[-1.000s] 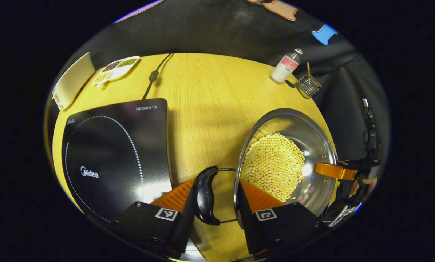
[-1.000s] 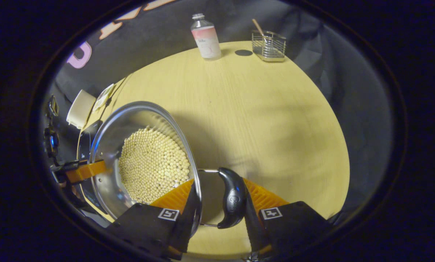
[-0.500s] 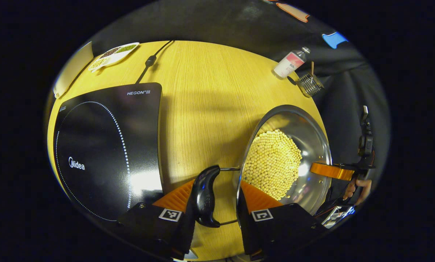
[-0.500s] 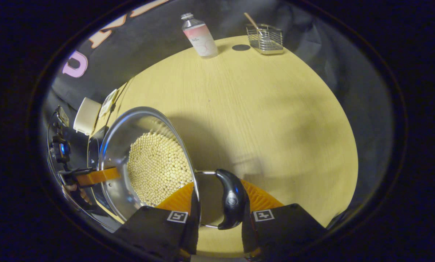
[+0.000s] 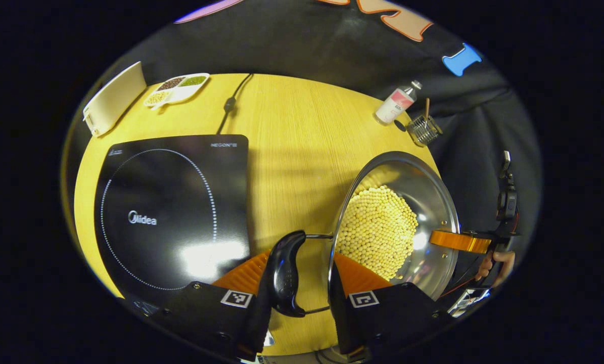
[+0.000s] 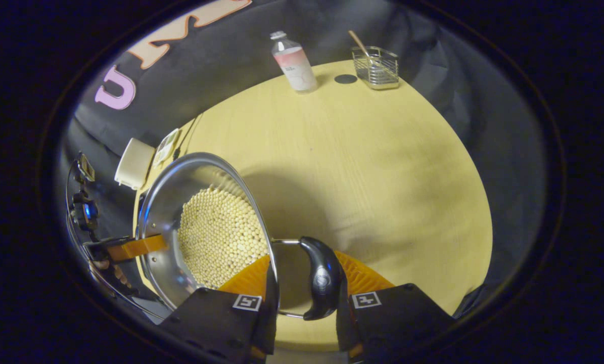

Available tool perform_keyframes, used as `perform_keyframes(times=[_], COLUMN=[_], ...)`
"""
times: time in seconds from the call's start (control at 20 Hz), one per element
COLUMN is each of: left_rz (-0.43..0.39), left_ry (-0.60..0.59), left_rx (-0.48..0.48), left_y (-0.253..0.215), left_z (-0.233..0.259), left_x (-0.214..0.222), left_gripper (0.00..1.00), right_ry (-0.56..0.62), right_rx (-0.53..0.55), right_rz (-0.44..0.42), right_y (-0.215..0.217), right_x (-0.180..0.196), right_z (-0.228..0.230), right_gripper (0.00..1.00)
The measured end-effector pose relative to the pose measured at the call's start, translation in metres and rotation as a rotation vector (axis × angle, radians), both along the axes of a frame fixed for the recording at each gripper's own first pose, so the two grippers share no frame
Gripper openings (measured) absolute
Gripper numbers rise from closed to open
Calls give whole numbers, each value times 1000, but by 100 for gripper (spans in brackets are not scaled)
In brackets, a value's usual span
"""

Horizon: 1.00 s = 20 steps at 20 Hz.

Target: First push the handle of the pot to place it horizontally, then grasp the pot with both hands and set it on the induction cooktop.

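A steel pot (image 5: 425, 197) holding pale yellow beans (image 5: 380, 230) hangs between both grippers, a little above the wooden table, to the right of the black induction cooktop (image 5: 170, 212). In the left gripper view my left gripper (image 5: 302, 275) is shut on the pot's black side handle (image 5: 284, 270), which lies level. My right gripper (image 5: 463, 241) is at the pot's far rim. In the right gripper view my right gripper (image 6: 304, 280) is shut on the other black handle (image 6: 324, 278), with the pot (image 6: 165, 202) to its left and the left gripper (image 6: 135, 246) beyond it.
A white box (image 5: 112, 98), a divided dish of beans (image 5: 178, 88) and the cooktop's cord (image 5: 231, 103) lie at the table's back left. A bottle (image 6: 294, 63) and a wire basket (image 6: 380, 65) stand at the back right. A hand (image 5: 496, 263) holds the right gripper.
Both grippers keep their hold on the handles. The pot has been carried slightly, and the cooktop now sits farther off and more whole in the left gripper view.
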State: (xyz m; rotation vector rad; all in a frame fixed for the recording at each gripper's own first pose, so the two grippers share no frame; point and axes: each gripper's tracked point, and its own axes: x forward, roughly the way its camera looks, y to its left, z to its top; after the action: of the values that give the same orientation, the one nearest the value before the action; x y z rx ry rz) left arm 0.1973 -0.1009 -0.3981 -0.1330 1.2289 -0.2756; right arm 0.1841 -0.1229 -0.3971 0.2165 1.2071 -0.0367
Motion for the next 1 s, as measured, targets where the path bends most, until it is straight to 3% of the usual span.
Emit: perform_keyframes(times=[0.4,0.75,0.8,0.85,0.9,0.95,1.0], left_rz=[87,50,41,28,13,1,-6], left_ry=[-35,-65,-64,-73,-78,-82,-85], left_rx=[23,3,-2,-7,-8,-9,-11], left_y=[57,136,150,164,177,190,204], left_z=[36,40,41,41,40,39,35], left_x=[-15,3,8,12,16,20,25], left_gripper=[55,55,56,55,54,54,54], right_ry=[-29,-38,-41,-44,-47,-49,-50], right_rx=[25,-17,-25,-32,-37,-43,-53], right_rz=[77,44,35,28,18,10,3], right_y=[60,139,153,168,181,192,204], right_x=[3,-4,-5,-7,-6,-5,-5], right_z=[18,19,18,17,14,12,9], right_gripper=[42,42,49,49,42,50,50])
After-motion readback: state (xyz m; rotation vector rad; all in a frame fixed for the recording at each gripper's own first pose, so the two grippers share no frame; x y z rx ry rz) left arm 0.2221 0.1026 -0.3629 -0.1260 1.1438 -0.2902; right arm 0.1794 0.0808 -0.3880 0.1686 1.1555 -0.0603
